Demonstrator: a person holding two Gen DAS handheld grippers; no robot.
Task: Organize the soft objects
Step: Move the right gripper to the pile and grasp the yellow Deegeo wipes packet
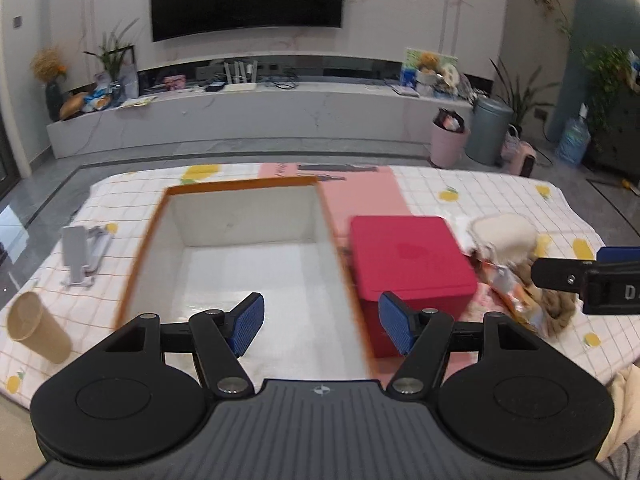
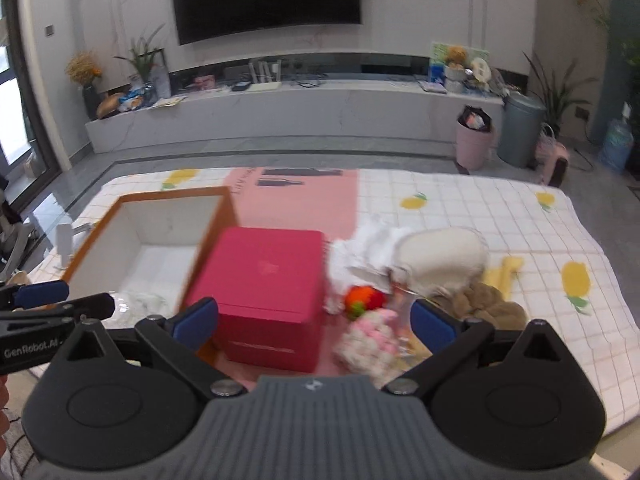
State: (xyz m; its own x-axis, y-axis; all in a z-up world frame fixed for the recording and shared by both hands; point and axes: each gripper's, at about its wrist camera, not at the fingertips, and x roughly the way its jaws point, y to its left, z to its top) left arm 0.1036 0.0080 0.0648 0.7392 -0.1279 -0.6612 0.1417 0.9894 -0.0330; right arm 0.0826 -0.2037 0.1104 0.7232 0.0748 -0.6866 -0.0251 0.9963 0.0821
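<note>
An open orange-rimmed box (image 1: 244,216) with a white inside stands on the table; it also shows in the right wrist view (image 2: 132,220), with a white soft thing (image 2: 146,300) inside. My left gripper (image 1: 320,322) is open and empty above the box's near end. My right gripper (image 2: 314,320) is open and empty, above a closed red box (image 2: 264,276) and near a heap of soft things: a red-orange plush (image 2: 362,298), a pink-white plush (image 2: 372,338), white cloth (image 2: 364,248), a cream plush (image 2: 444,258) and a brown plush (image 2: 486,300).
The red box (image 1: 408,260) stands right of the open box. A paper cup (image 1: 38,330) lies at the left, near a grey stand (image 1: 82,254). The table has a checked lemon-print cloth (image 2: 520,220) and a pink mat (image 2: 296,196). Bins stand on the floor beyond.
</note>
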